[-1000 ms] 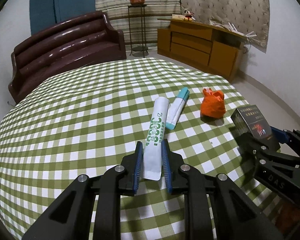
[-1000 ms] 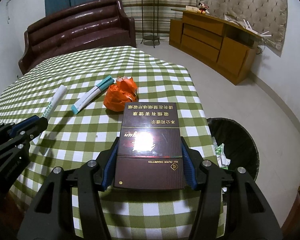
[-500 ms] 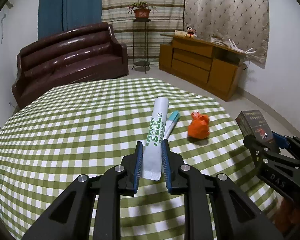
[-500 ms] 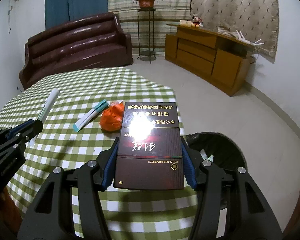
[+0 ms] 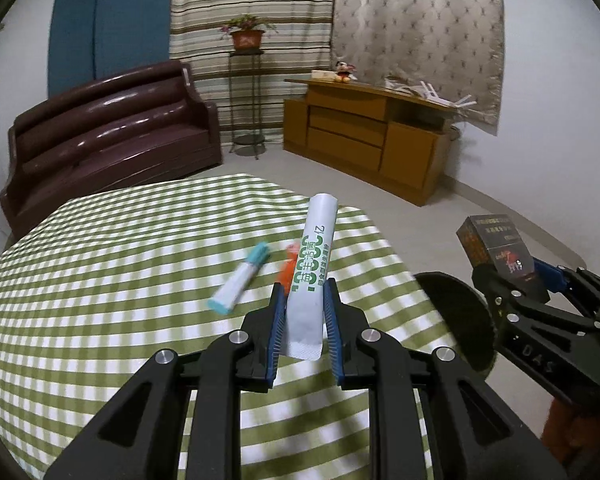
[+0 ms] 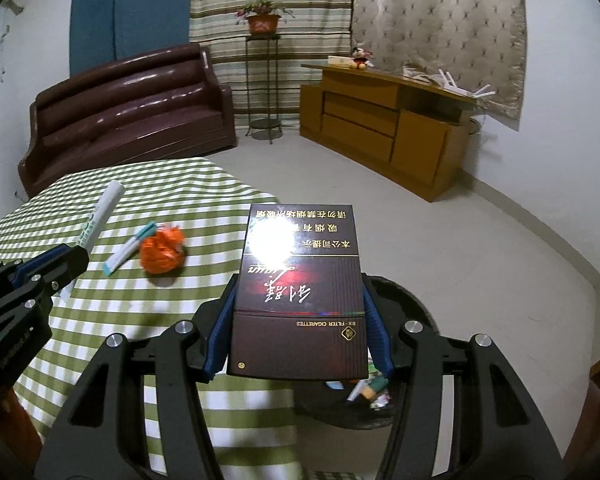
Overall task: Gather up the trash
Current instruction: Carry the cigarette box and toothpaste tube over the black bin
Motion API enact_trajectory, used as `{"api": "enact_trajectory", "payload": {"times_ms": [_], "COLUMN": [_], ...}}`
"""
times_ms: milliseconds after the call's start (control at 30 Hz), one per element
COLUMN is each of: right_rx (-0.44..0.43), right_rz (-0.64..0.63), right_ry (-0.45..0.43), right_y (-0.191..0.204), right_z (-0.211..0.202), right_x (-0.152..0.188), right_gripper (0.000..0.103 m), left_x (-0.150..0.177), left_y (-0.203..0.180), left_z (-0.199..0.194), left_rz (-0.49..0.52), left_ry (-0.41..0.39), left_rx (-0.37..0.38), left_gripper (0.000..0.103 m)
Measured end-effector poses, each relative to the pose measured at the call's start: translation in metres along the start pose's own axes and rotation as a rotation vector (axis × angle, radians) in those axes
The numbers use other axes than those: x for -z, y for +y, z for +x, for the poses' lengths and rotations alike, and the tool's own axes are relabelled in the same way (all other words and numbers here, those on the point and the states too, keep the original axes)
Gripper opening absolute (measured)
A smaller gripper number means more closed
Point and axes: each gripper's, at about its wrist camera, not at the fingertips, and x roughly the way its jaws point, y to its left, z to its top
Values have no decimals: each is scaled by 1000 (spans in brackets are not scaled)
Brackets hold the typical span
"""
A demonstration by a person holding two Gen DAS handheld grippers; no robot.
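My left gripper [image 5: 303,312] is shut on a white tube with green print [image 5: 312,276], held above the green checked table [image 5: 100,280]. My right gripper [image 6: 298,320] is shut on a dark cigarette box [image 6: 300,288], held over the black trash bin [image 6: 416,316] beside the table. The box also shows in the left wrist view [image 5: 496,248], with the bin [image 5: 456,316] below it. A white and teal marker [image 5: 240,282] and an orange crumpled bag [image 6: 162,252] lie on the table. The tube also shows in the right wrist view [image 6: 100,212].
A brown sofa [image 5: 108,136] stands behind the table. A wooden cabinet [image 5: 364,140] stands along the right wall, with a plant stand [image 5: 246,92] next to it. The bin holds some scraps [image 6: 364,392].
Both grippers have risen and swung right with their loads. The tube is lifted off the table. The cigarette box has moved from above the table edge to above the bin.
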Motion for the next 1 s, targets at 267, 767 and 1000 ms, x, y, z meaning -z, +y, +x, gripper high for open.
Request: {"api": "enact_trajectory", "payload": {"times_ms": [267,767,1000], "right_rx": [36,60,66], "right_rz": [47,111,129], "right_ry": [8,37,52], "right_y": [-39,-86,-94], "right_z": [8,31,43], "right_x": [5,16,21], "right_gripper": [54,54,55], "left_x": [-4,2,2], "left_y": [-45,-100,-115], "left_z": [21,58,74], "left_rz": [28,93,112], "left_ry": [23,70,100], "left_rx": [54,82,82], "left_gripper": [21,22,22]}}
